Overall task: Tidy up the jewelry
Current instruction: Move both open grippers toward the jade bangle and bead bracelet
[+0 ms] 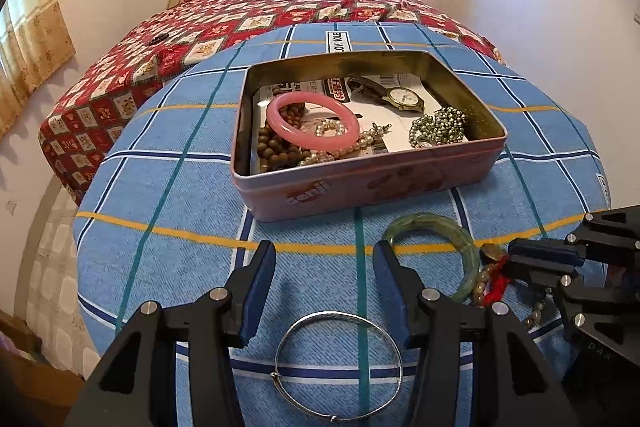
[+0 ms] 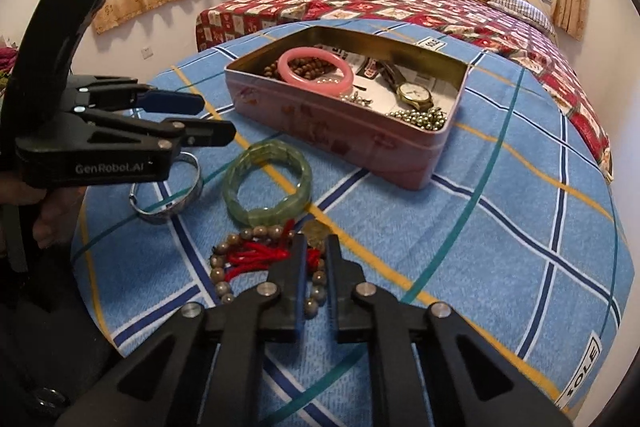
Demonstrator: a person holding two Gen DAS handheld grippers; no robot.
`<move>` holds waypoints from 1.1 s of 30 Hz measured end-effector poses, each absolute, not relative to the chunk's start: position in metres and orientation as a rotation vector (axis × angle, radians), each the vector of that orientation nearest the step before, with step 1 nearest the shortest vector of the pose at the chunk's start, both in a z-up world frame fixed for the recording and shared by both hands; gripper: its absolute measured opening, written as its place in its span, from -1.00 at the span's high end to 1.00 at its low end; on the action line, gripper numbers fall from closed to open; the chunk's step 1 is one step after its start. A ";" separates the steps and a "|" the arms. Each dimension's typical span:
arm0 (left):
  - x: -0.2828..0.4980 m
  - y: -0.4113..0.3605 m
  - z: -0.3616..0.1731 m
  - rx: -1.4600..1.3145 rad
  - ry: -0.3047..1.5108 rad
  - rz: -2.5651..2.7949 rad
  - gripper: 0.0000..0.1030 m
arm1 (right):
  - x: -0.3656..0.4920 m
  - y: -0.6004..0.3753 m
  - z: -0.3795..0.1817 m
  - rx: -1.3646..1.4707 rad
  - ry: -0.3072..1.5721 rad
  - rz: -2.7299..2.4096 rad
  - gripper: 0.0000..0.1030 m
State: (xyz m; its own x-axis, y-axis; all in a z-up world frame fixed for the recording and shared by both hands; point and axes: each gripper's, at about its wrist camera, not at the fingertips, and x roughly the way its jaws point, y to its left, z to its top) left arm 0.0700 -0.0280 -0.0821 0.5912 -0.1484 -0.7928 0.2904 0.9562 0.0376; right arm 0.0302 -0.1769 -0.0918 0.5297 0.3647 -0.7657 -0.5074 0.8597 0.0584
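Note:
An open pink tin (image 1: 360, 187) on the blue checked cloth holds a pink bangle (image 1: 316, 143), a wristwatch (image 1: 404, 98), brown wooden beads (image 1: 276, 151), a pearl strand (image 1: 360, 141) and a shiny bead necklace (image 1: 438, 127). In front of it lie a green jade bracelet (image 2: 264, 217), a silver bangle (image 1: 340, 313) and a brown bead bracelet (image 2: 218, 273) with a red tassel. My left gripper (image 1: 325, 251) hangs open above the silver bangle. My right gripper (image 2: 316, 247) is shut on the bead bracelet at its red cord, beside a coin charm.
The blue cloth (image 2: 500, 247) covers the foot of a bed with a red patterned quilt (image 1: 248, 23); pillows and a headboard lie beyond. The cloth drops off at the left edge toward a tiled floor (image 1: 56, 267). A hand (image 2: 48, 223) holds the left gripper's handle.

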 end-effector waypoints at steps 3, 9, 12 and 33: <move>0.071 -0.027 -0.081 0.165 0.904 -0.253 0.00 | 0.032 -0.177 -0.091 -0.204 0.858 0.487 0.78; 0.071 -0.041 -0.081 0.180 0.896 -0.277 0.00 | 0.038 -0.180 -0.095 -0.254 0.855 0.412 0.76; 0.072 -0.047 -0.088 0.206 0.902 -0.279 -0.01 | 0.040 -0.184 -0.097 -0.257 0.861 0.398 0.74; 0.082 -0.037 -0.104 0.231 0.935 -0.257 0.37 | 0.052 -0.191 -0.097 -0.165 0.878 0.410 0.46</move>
State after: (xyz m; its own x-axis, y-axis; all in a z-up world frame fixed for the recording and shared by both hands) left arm 0.0821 -0.0370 -0.1043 0.5678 -0.1169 -0.8148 0.3154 0.9452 0.0841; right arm 0.0525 -0.1908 -0.0973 0.5671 0.2804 -0.7744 -0.4142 0.9098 0.0261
